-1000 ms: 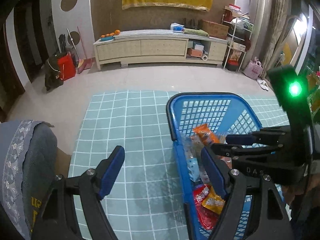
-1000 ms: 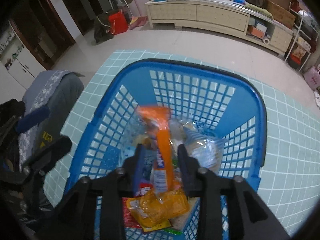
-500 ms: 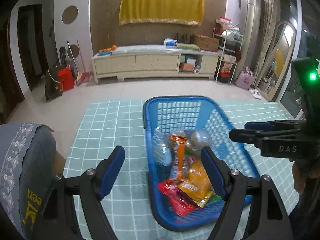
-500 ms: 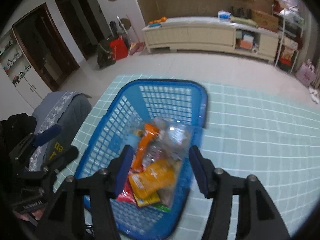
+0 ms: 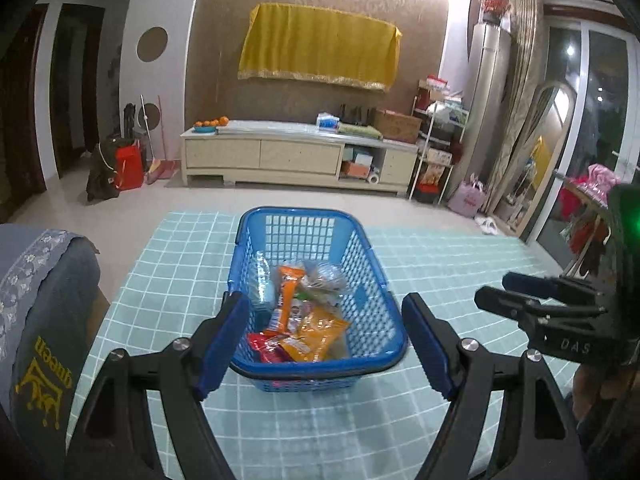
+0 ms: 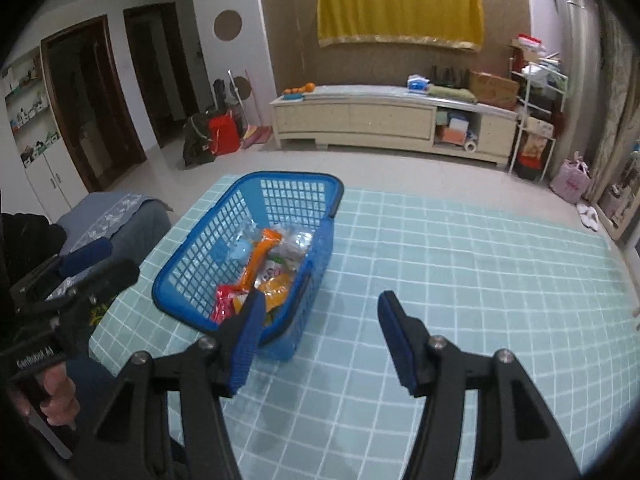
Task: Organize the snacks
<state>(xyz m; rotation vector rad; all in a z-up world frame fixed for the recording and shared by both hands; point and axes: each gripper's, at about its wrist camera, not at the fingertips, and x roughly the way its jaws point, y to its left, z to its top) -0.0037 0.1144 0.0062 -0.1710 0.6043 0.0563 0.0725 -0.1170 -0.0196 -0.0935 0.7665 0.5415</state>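
Note:
A blue plastic basket [image 5: 372,264] stands on a table with a light-blue checked cloth [image 5: 168,272]. It holds several snack packets: an orange one [image 5: 286,296], a yellow one [image 5: 320,334], a red one [image 5: 266,350] and clear bags. It also shows in the right wrist view [image 6: 200,256]. My left gripper [image 5: 326,342] is open and empty, held back from the basket's near rim. My right gripper [image 6: 320,336] is open and empty, to the right of the basket and above the cloth. The right gripper also shows at the right of the left wrist view [image 5: 532,300].
A grey-blue cloth-covered seat [image 5: 40,300] stands at the table's left edge. Beyond the table lie a tiled floor, a long cream cabinet [image 5: 296,156], a red bag [image 5: 128,166] and shelves at the right [image 5: 436,152].
The right gripper let go of the orange packet, opened and drew back to the right of the basket. Both grippers pulled back and up, so the basket looks smaller and farther.

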